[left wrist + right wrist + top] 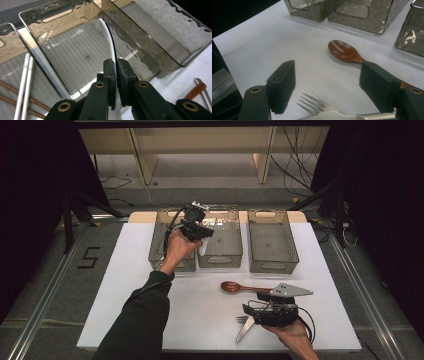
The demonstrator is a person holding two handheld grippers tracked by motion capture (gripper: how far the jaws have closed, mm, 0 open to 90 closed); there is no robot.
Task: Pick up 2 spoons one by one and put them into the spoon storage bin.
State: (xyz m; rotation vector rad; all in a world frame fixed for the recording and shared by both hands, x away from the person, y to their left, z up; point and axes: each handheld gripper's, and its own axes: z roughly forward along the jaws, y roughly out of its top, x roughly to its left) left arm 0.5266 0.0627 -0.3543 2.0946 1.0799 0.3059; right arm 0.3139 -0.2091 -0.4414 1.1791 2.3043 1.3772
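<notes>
Left tongs (pixel 116 75) are clamped tight on a thin white utensil (pixel 110 37), a slim curved strip with a dark edge that arcs up from between the pads. In the high view the left tongs (pixel 200 231) hold it over the middle bin (pixel 220 257), at about 11 o'clock on the white surface (pixel 150 310).

Three smoky see-through bins stand side by side at 12 o'clock. The left bin (pixel 15 75) carries two white sticks (pixel 25 82) and thin brown sticks (pixel 15 101) lying along its ribbed floor. The middle bin's floor (pixel 75 50) looks bare under the utensil. The right bin (pixel 272 242) looks bare too.

Down at 5 o'clock the right tongs (pixel 327 87) stand wide apart, gripping nothing, low over the surface. A metal fork (pixel 317 105) lies between the pads, and a brown wooden spoon (pixel 343 51) lies just beyond, bowl toward 9 o'clock.

The white utensil's lower end is hidden behind the left pads, so its kind is hard to tell. The spoon's handle passes behind the right pad, and the fork's handle is cut off at the bottom edge.
</notes>
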